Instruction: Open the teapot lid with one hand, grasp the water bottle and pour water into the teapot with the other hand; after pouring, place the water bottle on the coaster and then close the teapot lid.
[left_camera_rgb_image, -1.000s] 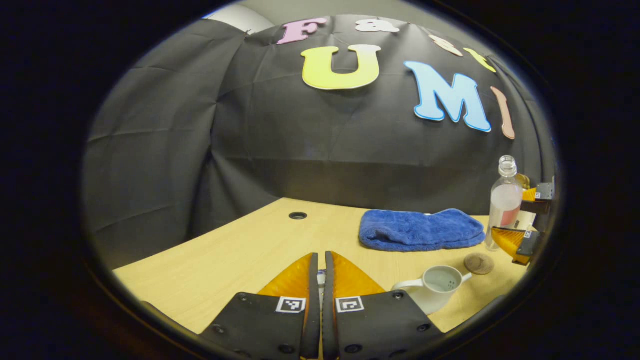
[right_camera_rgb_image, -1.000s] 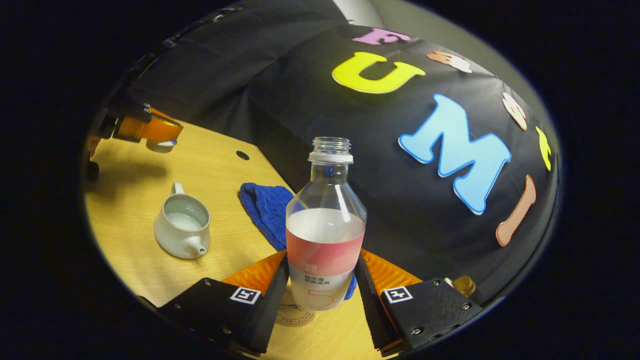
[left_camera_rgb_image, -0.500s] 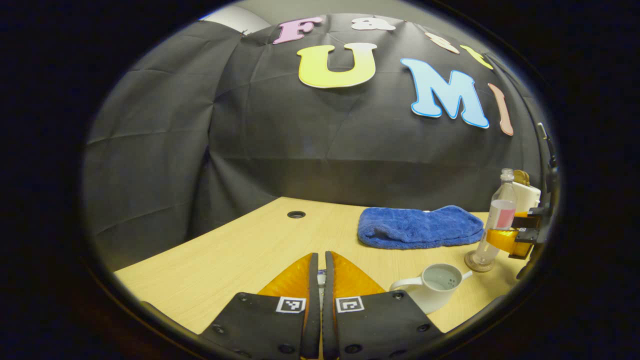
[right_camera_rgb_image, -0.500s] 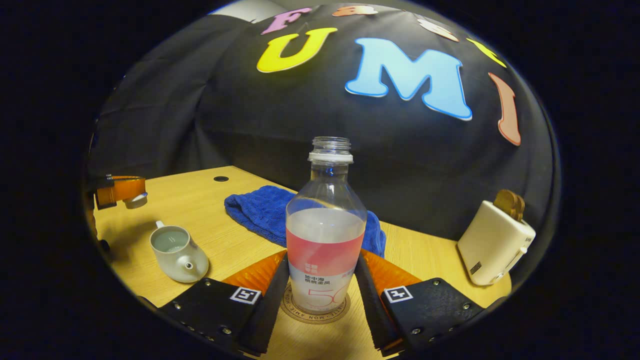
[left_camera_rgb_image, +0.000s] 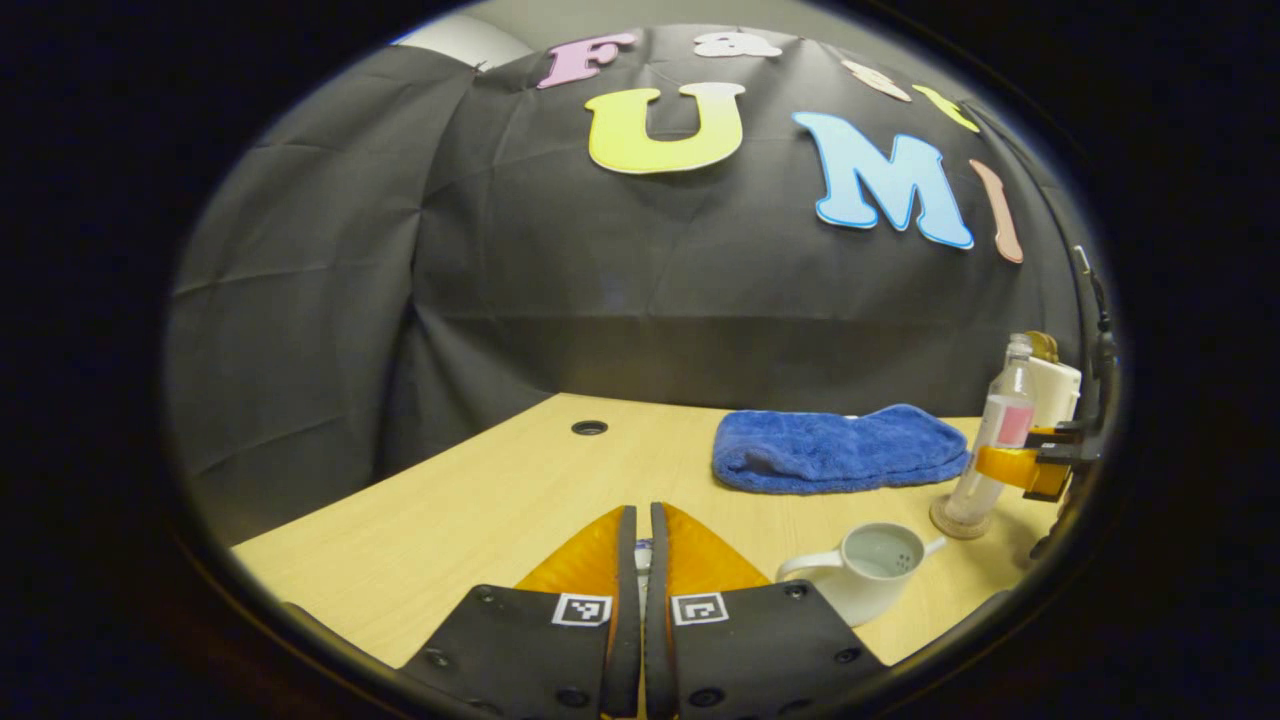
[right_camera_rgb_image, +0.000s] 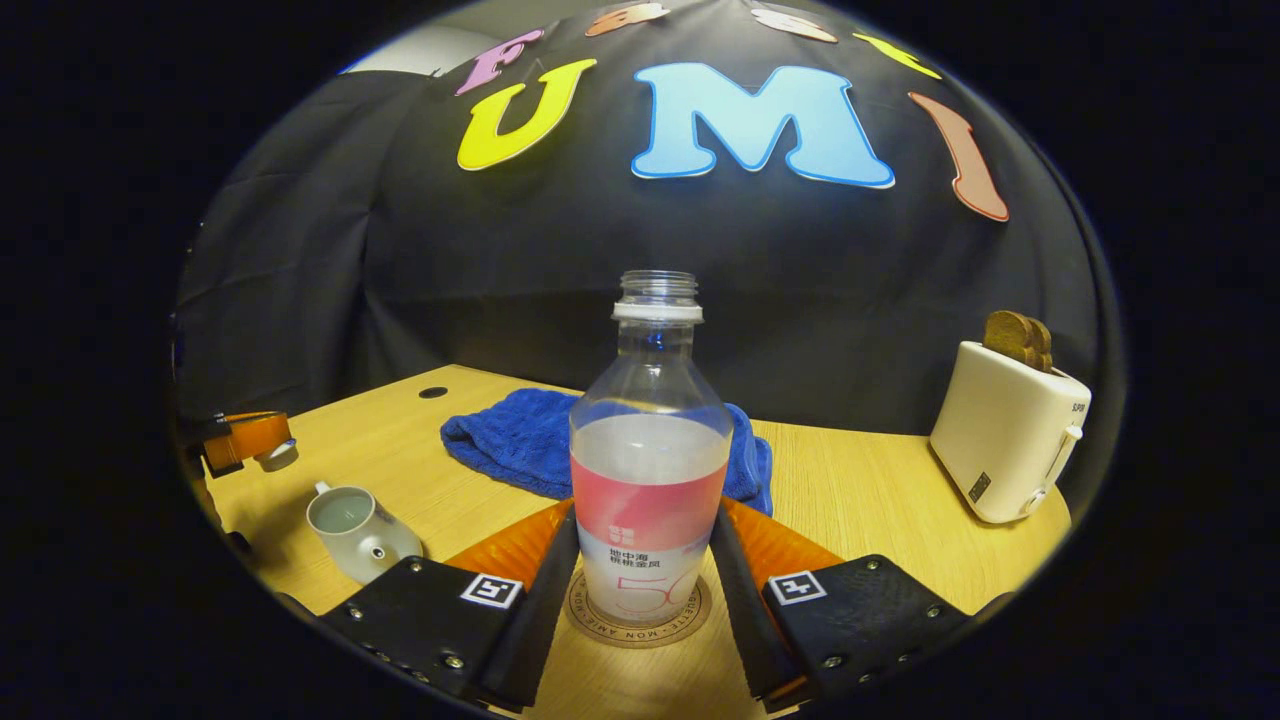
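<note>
The clear water bottle (right_camera_rgb_image: 650, 470), uncapped, part full and with a pink label, stands upright on the round coaster (right_camera_rgb_image: 637, 618). My right gripper (right_camera_rgb_image: 648, 520) is shut on its lower body, one finger pressing each side. The white teapot (right_camera_rgb_image: 360, 535) sits open at the lower left, with water inside. Beyond it, my left gripper (right_camera_rgb_image: 245, 440) holds the small teapot lid (right_camera_rgb_image: 277, 455) above the table. In the left gripper view, my left gripper (left_camera_rgb_image: 641, 510) is shut, a sliver of the lid (left_camera_rgb_image: 641, 555) between its fingers. The teapot (left_camera_rgb_image: 865, 565), bottle (left_camera_rgb_image: 990, 450) and right gripper (left_camera_rgb_image: 1030, 468) lie to its right.
A folded blue towel (right_camera_rgb_image: 520, 445) lies behind the bottle on the wooden table (right_camera_rgb_image: 860, 500). A cream toaster (right_camera_rgb_image: 1010, 440) with toast in it stands at the right. A cable hole (left_camera_rgb_image: 589, 428) is near the table's far edge.
The right gripper has brought the bottle down and set it upright on the coaster, still gripping it. The left gripper with the lid has barely moved.
</note>
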